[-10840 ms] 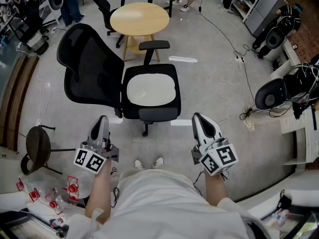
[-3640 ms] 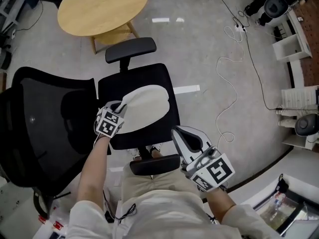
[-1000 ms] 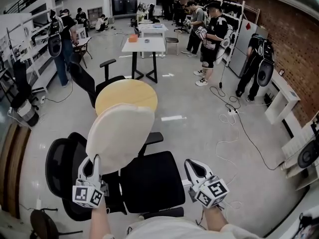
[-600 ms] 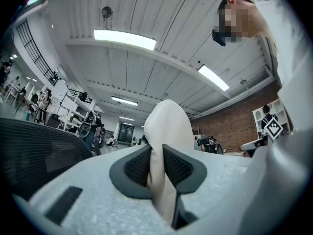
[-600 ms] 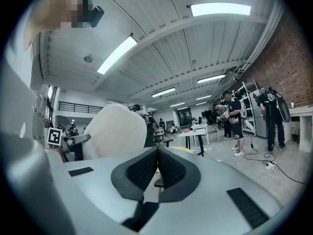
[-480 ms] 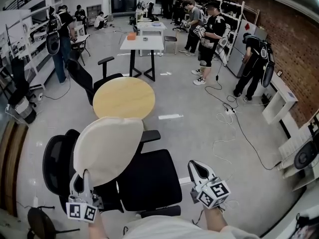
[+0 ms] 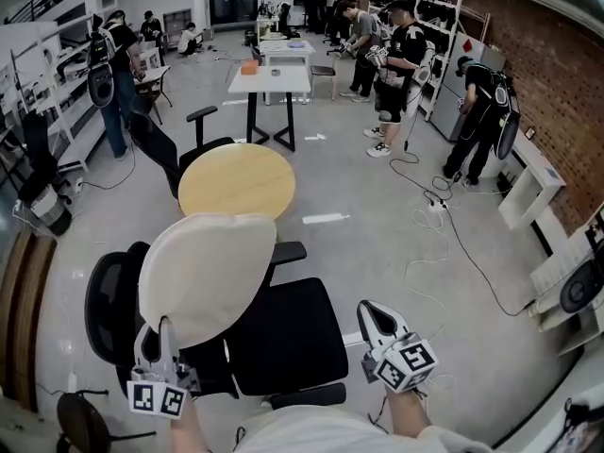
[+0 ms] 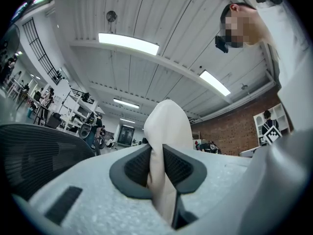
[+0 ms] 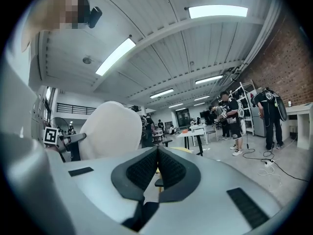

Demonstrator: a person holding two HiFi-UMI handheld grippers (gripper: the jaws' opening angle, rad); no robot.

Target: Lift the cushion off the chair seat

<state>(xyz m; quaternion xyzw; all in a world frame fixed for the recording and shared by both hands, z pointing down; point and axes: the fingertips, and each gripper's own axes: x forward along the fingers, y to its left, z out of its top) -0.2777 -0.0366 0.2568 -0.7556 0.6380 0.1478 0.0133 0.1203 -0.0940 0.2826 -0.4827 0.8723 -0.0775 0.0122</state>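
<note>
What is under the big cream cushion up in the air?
The black office chair. Its bare seat shows below the cream oval cushion, which the left gripper holds up by the edge. The cushion covers part of the chair's back.

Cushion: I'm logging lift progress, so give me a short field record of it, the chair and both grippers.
cushion: cream, upright, held in the air, clear of the chair seat
left gripper: fingers shut on the cushion's lower edge
right gripper: fingers together, empty, near the chair seat's front right corner
chair seat: black, bare
behind: round wooden table
</note>
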